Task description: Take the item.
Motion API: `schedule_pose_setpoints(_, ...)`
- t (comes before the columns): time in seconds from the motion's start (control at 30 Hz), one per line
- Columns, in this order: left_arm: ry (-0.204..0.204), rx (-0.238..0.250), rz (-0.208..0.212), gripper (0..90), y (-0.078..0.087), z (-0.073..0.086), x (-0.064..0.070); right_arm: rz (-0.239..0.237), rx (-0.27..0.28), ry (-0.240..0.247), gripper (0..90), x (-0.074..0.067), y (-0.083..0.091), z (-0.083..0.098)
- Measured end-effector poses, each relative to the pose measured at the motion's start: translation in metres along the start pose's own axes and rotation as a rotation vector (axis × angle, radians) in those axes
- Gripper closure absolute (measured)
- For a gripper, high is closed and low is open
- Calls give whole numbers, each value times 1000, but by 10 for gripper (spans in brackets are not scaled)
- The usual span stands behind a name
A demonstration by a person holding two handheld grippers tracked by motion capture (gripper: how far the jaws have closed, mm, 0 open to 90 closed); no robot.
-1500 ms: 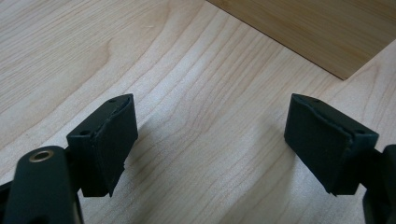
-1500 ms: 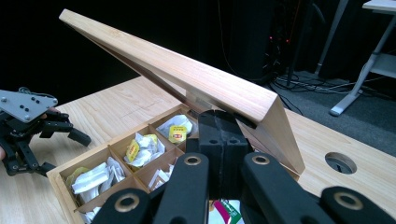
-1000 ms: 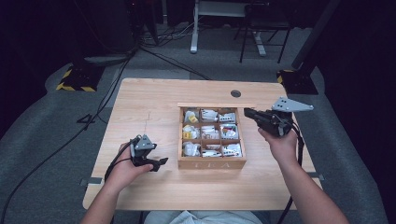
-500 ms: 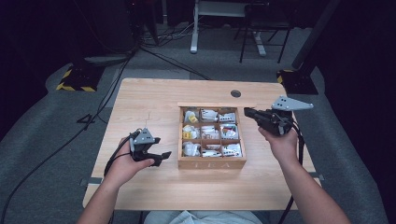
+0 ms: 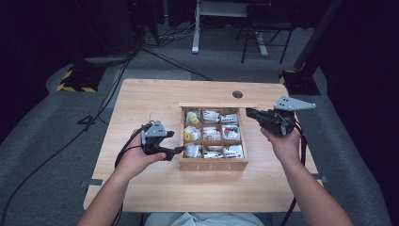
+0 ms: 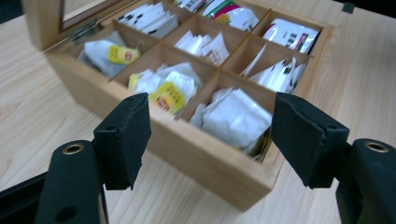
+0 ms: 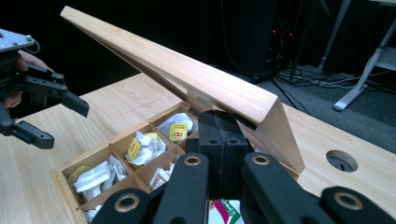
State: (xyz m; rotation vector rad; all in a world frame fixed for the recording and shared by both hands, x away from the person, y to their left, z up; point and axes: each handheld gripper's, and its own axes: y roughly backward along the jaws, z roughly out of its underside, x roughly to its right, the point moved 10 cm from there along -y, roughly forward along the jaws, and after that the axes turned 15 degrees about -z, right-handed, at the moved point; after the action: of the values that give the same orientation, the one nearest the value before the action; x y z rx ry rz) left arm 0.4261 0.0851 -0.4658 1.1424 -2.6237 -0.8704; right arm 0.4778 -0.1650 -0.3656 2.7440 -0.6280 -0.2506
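Standing on grey carpet [image 5: 42, 155], dark room: wooden table [image 5: 155, 101].

In the left gripper view, the box lid [image 6: 44, 21] is cut off by the upper left edge. The print on the tea bags [image 6: 166, 91] is too blurred to read. In the right gripper view, the closed pads [image 7: 219, 135] hide the lid's front edge at the centre.
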Motion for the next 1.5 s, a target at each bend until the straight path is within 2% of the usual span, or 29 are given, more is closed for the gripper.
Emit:
schedule_pose_setpoints(0.13,-11,18,22,303,-7,-10,9,-3,-4,-3,900,0,0,0)
schedule_pose_setpoints(0.27,-38,27,44,329,-14,-21,19,-6,-4,-5,900,0,0,0)
schedule_pose_setpoints(0.4,-65,37,83,363,-26,-31,32,-11,0,-4,900,0,0,0)
schedule_pose_setpoints(0.83,-75,57,142,375,-50,-47,55,-19,-12,-6,900,-1,-3,-2)
schedule_pose_setpoints(1.27,-94,-21,154,392,-76,-43,64,-24,-13,-9,900,-1,-4,-3)
schedule_pose_setpoints(1.37,-106,-48,153,422,-81,-42,67,-25,-14,-10,900,-1,-4,-3)
schedule_pose_setpoints(1.5,-125,-112,159,472,-87,-35,70,-29,-18,-10,899,-2,-4,-2)
